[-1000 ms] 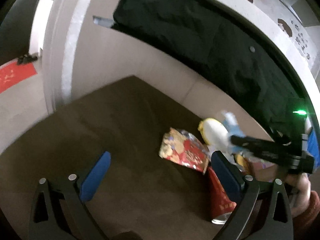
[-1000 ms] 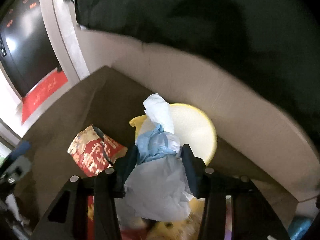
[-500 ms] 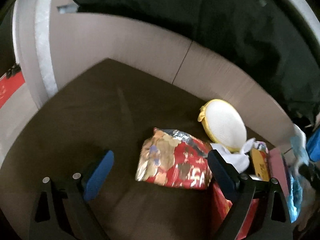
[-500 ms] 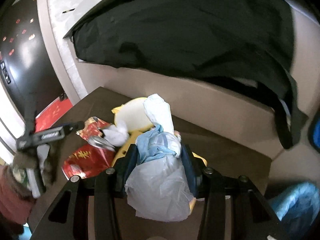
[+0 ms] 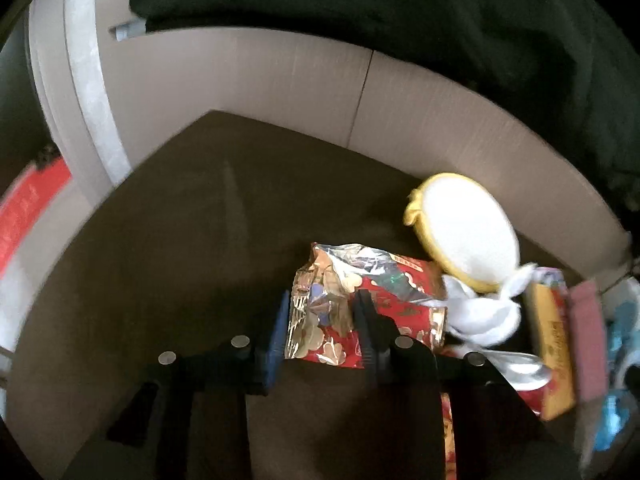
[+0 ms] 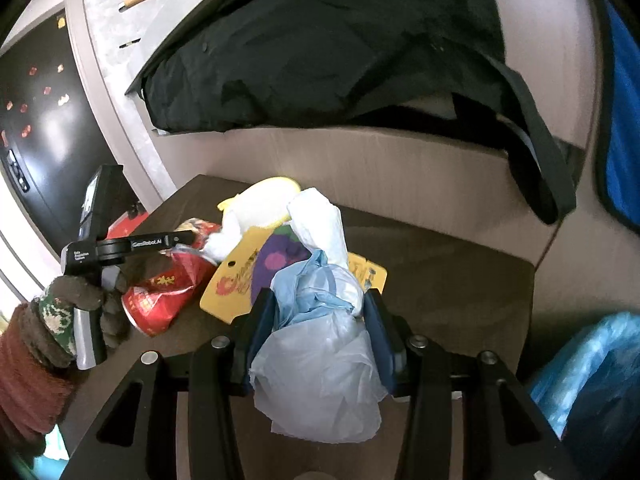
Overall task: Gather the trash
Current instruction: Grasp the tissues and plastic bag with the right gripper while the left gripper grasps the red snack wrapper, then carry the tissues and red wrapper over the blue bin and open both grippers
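Since a second ago, left gripper (image 5: 322, 330) has reached the snack bag (image 5: 360, 308) mid-table, jaws closing around it. Right gripper (image 6: 318, 334) holds crumpled plastic (image 6: 316, 356). Next: firm pinch, then lift.

Only thing I can actually read is "GeoRobot.AI" in white on the black bar of the handheld left gripper (image 6: 182, 240) in the right wrist view. The crushed red drink can (image 6: 160, 300) has gold characters and the yellow flat card (image 6: 236, 280) a red print, both too blurry to read.
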Action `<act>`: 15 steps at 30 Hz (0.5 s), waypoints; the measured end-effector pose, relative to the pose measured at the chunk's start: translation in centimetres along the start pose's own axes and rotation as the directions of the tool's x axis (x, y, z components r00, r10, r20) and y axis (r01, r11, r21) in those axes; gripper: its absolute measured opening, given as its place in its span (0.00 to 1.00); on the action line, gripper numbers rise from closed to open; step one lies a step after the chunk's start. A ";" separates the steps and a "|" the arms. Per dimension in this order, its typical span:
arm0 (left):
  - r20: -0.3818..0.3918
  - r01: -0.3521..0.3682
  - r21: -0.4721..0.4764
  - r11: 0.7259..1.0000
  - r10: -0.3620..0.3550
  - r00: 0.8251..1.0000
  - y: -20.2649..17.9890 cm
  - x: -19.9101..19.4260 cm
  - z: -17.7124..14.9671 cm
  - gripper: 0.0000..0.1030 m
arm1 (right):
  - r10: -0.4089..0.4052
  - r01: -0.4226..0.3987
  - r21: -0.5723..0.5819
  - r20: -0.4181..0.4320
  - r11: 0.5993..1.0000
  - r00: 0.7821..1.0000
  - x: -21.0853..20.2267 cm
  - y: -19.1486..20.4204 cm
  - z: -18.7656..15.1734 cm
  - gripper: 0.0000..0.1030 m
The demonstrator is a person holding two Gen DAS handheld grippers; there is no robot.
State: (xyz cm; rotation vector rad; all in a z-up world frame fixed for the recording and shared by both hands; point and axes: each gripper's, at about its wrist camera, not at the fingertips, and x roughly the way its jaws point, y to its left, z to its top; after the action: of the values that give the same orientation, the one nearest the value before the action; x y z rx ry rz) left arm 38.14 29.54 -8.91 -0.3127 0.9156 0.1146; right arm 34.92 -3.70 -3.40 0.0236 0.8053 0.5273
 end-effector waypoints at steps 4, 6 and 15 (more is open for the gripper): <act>0.038 0.020 -0.007 1.000 -0.020 0.999 0.2 -2.2 -1.7 0.26 | 0.010 -0.010 -0.003 0.009 1.000 1.000 -1.0 0.0 -0.8 0.41; 0.071 0.024 0.006 1.000 -0.024 0.997 -0.3 -3.8 -2.5 0.25 | 0.014 -0.014 -0.005 0.014 1.000 1.000 -1.5 0.1 -0.9 0.41; 0.254 0.026 0.094 0.995 -0.049 0.966 -2.4 -11.9 -3.7 0.23 | 0.020 -0.018 -0.028 0.055 0.999 0.998 -4.3 1.3 -1.2 0.41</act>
State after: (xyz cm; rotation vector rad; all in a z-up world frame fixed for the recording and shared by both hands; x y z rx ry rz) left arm 28.66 26.53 -1.03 -0.2250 0.6555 0.0763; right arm 31.02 -4.74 -1.05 0.0207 0.7439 0.5531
